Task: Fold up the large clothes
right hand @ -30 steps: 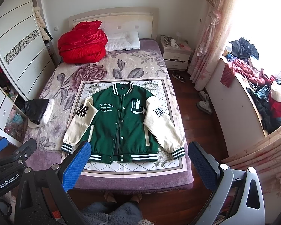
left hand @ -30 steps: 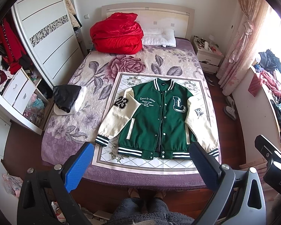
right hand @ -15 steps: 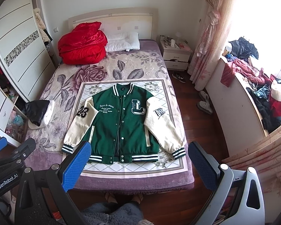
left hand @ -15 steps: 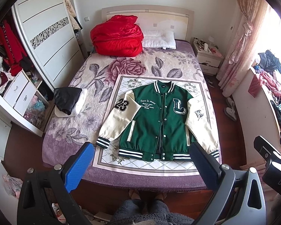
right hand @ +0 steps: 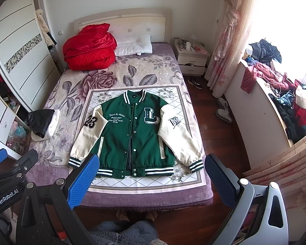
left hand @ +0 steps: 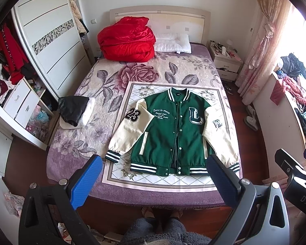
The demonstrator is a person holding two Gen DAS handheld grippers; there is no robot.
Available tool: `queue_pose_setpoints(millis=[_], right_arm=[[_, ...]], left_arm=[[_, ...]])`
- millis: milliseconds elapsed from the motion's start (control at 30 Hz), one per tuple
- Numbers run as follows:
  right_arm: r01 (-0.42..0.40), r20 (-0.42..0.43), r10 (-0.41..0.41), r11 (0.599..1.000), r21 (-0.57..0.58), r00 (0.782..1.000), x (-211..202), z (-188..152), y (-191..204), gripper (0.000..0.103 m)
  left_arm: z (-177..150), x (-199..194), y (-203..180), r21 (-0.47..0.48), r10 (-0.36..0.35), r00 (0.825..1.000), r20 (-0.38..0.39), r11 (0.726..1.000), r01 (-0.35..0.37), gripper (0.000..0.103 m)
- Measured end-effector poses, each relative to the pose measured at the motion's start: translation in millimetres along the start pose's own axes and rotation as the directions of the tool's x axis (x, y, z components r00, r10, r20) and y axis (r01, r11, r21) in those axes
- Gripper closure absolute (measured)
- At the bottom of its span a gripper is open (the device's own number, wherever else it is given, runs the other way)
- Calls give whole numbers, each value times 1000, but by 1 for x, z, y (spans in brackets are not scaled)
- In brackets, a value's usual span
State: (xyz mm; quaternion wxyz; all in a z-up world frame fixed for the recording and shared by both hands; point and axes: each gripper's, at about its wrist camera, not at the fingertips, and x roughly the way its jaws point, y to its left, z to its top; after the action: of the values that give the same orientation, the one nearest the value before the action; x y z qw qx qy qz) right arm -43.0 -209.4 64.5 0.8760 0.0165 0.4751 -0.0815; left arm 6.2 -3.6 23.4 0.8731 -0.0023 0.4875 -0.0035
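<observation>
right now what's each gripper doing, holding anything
Left gripper: open, holding nothing, above the foot of the bed.
Right gripper: open, holding nothing, clear of the green jacket.

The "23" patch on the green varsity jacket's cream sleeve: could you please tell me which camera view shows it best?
The left wrist view: the "23" patch on the green and cream varsity jacket lies flat, both digits readable. In the right wrist view the patch wraps over the sleeve's edge, so it reads less clearly.

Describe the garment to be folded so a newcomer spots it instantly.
On the bed, look at the pale diamond-patterned mat at the foot end. The jacket lies flat on it, front up: the only green garment, with cream sleeves, a "23" patch and a big "L".
</observation>
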Motion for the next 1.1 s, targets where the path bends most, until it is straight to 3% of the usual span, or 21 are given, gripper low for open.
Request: queue_pose_setpoints(millis=[167, 267, 367, 467, 567, 600, 633, 667, 867, 933, 967, 1033, 1100], right_arm=[[-8, 5, 7, 996, 94, 1000, 24, 1, -4, 0], [-3, -59, 15, 981, 192, 998, 65, -5, -19, 0], [7, -113, 33, 942, 337, 993, 117, -22, -43, 2], [53, -168, 32, 877, 478, 985, 176, -47, -73, 10], [68, -235, 103, 780, 623, 967, 248, -80, -107, 10], [87, -273, 145, 723, 685, 951, 283, -97, -121, 10], [91, -281, 165, 693, 715, 945, 303, -109, -131, 10], [99, -282, 193, 636, 766, 940, 335, -128, -145, 10], [196, -313, 241, 410, 891, 919, 474, -204, -215, 10], [223, -329, 261, 364, 904, 908, 519, -219, -233, 10], [215, -310, 284, 320, 923, 907, 549, -233, -245, 10], [235, -316, 294, 281, 930, 902, 585, -244, -256, 10], [214, -280, 296, 237, 948, 913, 627, -256, -272, 10]], left_arm=[[13, 27, 7, 30, 6, 1000, 14, 1000, -7, 0], [17, 61, 11, 58, 22, 999, 24, 998, -23, 0], [20, 108, 10, 85, 36, 999, 1, 996, -36, 0], [19, 161, -1, 92, 47, 998, -46, 995, -43, 0], [15, 218, -28, 94, 45, 994, -98, 995, -36, 0], [13, 235, -39, 105, 47, 993, -110, 994, -36, 0], [11, 249, -49, 118, 56, 992, -117, 992, -42, 0], [9, 261, -60, 130, 61, 991, -121, 990, -45, 0], [-9, 357, -120, 180, 119, 972, -201, 980, -82, 0], [-13, 397, -140, 181, 145, 961, -236, 978, -103, 0], [-16, 413, -147, 186, 165, 955, -245, 975, -121, 0], [-25, 457, -161, 199, 206, 941, -266, 968, -156, 0], [-31, 492, -167, 202, 220, 932, -287, 965, -166, 0]])
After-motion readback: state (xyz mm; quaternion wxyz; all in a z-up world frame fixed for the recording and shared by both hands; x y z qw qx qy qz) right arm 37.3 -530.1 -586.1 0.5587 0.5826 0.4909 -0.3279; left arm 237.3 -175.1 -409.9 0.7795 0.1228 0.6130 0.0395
